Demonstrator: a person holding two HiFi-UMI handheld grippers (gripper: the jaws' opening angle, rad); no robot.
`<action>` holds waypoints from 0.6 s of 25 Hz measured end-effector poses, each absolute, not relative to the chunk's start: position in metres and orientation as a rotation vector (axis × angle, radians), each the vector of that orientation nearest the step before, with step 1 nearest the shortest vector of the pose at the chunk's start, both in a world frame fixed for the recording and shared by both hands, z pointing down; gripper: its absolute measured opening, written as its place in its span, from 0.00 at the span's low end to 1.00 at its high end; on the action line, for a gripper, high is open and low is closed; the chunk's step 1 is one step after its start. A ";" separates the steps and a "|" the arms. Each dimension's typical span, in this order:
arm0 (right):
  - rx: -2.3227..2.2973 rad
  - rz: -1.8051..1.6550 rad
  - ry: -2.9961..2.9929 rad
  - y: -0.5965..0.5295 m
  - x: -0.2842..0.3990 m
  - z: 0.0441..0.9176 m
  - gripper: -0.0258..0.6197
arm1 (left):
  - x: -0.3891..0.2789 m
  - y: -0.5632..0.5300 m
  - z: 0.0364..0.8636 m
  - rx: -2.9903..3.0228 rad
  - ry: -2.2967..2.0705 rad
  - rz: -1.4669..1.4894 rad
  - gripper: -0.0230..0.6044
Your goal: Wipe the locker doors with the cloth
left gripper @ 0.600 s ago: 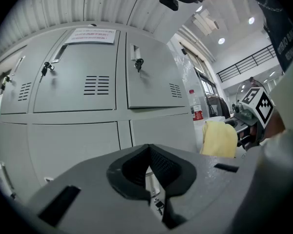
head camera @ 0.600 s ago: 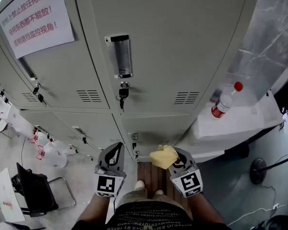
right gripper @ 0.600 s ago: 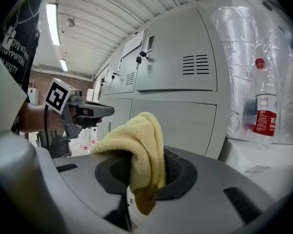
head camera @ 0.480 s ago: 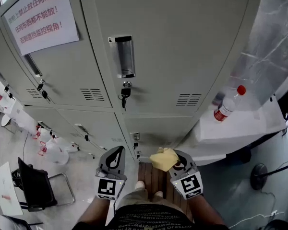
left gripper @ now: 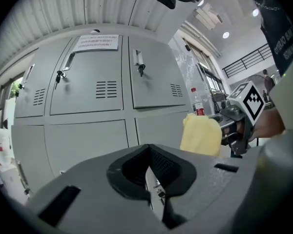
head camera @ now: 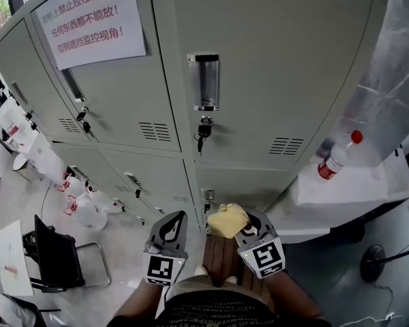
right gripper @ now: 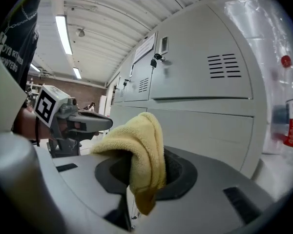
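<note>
Grey metal lockers fill the head view; the upper right door (head camera: 259, 67) carries a handle (head camera: 206, 82) with a key hanging under it. A yellow cloth (head camera: 226, 220) is bunched in my right gripper (head camera: 240, 225), which is shut on it and held low, short of the lower locker door (head camera: 238, 182). In the right gripper view the cloth (right gripper: 139, 155) drapes over the jaws. My left gripper (head camera: 170, 231) hangs beside it, shut and holding nothing. The left gripper view shows the cloth (left gripper: 200, 134) to the right and the locker doors (left gripper: 151, 82) ahead.
A paper notice (head camera: 92, 19) is taped to the upper left door. A white ledge (head camera: 354, 186) at the right holds a red-capped bottle (head camera: 337, 157). A black chair (head camera: 54, 254) and white containers (head camera: 88, 213) stand on the floor at the left.
The view has shifted so the lockers sit further right and lower. Both grippers keep their pose, with the cloth still held in the right one.
</note>
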State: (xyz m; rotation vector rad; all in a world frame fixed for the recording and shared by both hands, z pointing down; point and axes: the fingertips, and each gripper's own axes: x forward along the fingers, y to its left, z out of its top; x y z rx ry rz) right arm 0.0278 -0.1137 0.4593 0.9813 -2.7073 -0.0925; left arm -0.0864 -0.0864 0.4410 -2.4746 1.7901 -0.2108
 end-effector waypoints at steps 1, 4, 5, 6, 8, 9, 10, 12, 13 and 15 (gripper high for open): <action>0.982 -0.116 -2.704 -0.122 0.016 0.456 0.17 | -0.092 -0.089 0.435 -2.460 1.778 -0.202 0.04; 0.985 -0.197 -2.693 -0.150 -0.023 0.444 0.17 | -0.107 -0.092 0.427 -2.443 1.765 -0.202 0.04; 0.986 -0.214 -2.690 -0.158 -0.035 0.441 0.17 | -0.112 -0.093 0.428 -2.446 1.766 -0.202 0.04; 0.990 -0.224 -2.687 -0.167 -0.045 0.437 0.17 | -0.116 -0.094 0.429 -2.447 1.764 -0.198 0.04; 1.006 -0.231 -2.678 -0.183 -0.060 0.433 0.17 | -0.123 -0.097 0.430 -2.446 1.757 -0.190 0.04; 1.018 -0.230 -2.673 -0.189 -0.064 0.431 0.17 | -0.127 -0.098 0.432 -2.450 1.756 -0.191 0.04; 1.030 -0.226 -2.667 -0.194 -0.067 0.430 0.17 | -0.129 -0.099 0.434 -2.458 1.755 -0.195 0.04; 1.047 -0.215 -2.660 -0.198 -0.068 0.430 0.17 | -0.132 -0.101 0.437 -2.474 1.745 -0.201 0.04; 1.054 -0.211 -2.659 -0.198 -0.067 0.430 0.17 | -0.132 -0.103 0.438 -2.479 1.736 -0.201 0.04; 1.075 -0.207 -2.655 -0.199 -0.061 0.429 0.17 | -0.132 -0.110 0.437 -2.482 1.713 -0.191 0.04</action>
